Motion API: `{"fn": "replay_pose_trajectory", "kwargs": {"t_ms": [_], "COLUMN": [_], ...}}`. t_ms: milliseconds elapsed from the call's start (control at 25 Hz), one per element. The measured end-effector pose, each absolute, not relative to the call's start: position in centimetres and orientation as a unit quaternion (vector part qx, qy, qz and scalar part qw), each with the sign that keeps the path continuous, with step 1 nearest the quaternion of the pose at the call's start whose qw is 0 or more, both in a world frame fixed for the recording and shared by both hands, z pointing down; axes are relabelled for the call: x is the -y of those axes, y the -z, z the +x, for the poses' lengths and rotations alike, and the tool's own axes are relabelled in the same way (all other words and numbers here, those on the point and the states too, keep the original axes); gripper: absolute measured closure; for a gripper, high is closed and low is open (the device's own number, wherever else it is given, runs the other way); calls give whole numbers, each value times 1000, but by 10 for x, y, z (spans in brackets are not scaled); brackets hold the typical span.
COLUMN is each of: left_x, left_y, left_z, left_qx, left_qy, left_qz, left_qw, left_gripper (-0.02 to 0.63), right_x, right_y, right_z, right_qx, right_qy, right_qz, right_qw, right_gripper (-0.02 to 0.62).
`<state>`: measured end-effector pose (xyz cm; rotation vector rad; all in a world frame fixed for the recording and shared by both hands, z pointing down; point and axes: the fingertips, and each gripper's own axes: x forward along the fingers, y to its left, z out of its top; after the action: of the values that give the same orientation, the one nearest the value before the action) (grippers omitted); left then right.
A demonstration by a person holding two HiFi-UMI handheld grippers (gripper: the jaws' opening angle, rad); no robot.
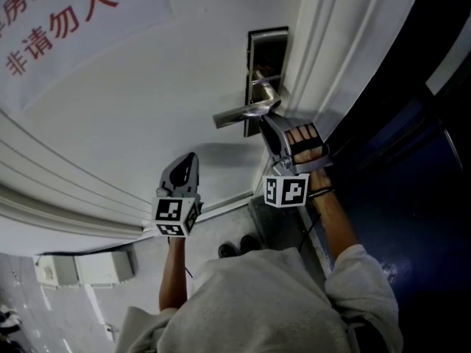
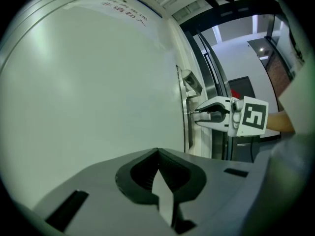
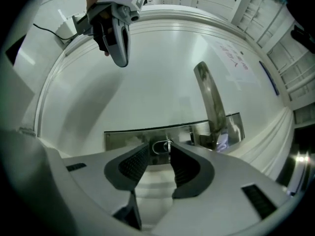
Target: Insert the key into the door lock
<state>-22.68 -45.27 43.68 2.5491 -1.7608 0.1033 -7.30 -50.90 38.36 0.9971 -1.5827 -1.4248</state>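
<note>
A steel lock plate (image 3: 128,137) with a lever handle (image 3: 211,102) sits on the white door (image 1: 147,109). A small metal key (image 3: 168,144) stands in the oval keyhole below the handle. My right gripper (image 3: 159,147) is open, its tips on either side of the key and its pads off it. In the head view my right gripper (image 1: 266,126) points at the lock plate (image 1: 256,72) just under the handle (image 1: 246,112). My left gripper (image 1: 190,157) hovers at the bare door to the left, shut and empty. From the left gripper view, my right gripper (image 2: 197,114) meets the plate's edge.
A paper notice with red characters (image 1: 51,28) hangs on the door at upper left. The white door frame (image 1: 331,65) runs beside the lock, with a dark blue surface (image 1: 412,197) to its right. The person's shoes (image 1: 239,247) and a white box (image 1: 81,269) are on the floor.
</note>
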Motion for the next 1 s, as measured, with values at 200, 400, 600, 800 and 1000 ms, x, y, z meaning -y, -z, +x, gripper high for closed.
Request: {"fn": "replay_pose_trajectory", "kwargs": {"t_ms": [200,400,600,800,1000], "left_x": [453,452,452,451,450], "left_y": [-436,-436,-435,-437,-438], "left_z": [-220,-217,-213,-208,-201], "left_qx": [563,561,555,552,545], "left_qy": [-32,-33,-34,-34,-36], "left_qz": [826,827,831,833,838], "left_qw": [20,20,19,20,20], "left_gripper": [589,589,589,589,589], "right_x": [507,498,481,471,465], "right_y": [-388,-386,-387,-400,-406], "right_z": [-72,-67,-55,-43,-40], "right_qx": [620,625,637,650,659], "right_qy": [561,555,539,513,499], "right_qz": [380,393,412,423,428], "right_qw": [395,383,367,368,367], "right_gripper": [422,422,435,531,571]}}
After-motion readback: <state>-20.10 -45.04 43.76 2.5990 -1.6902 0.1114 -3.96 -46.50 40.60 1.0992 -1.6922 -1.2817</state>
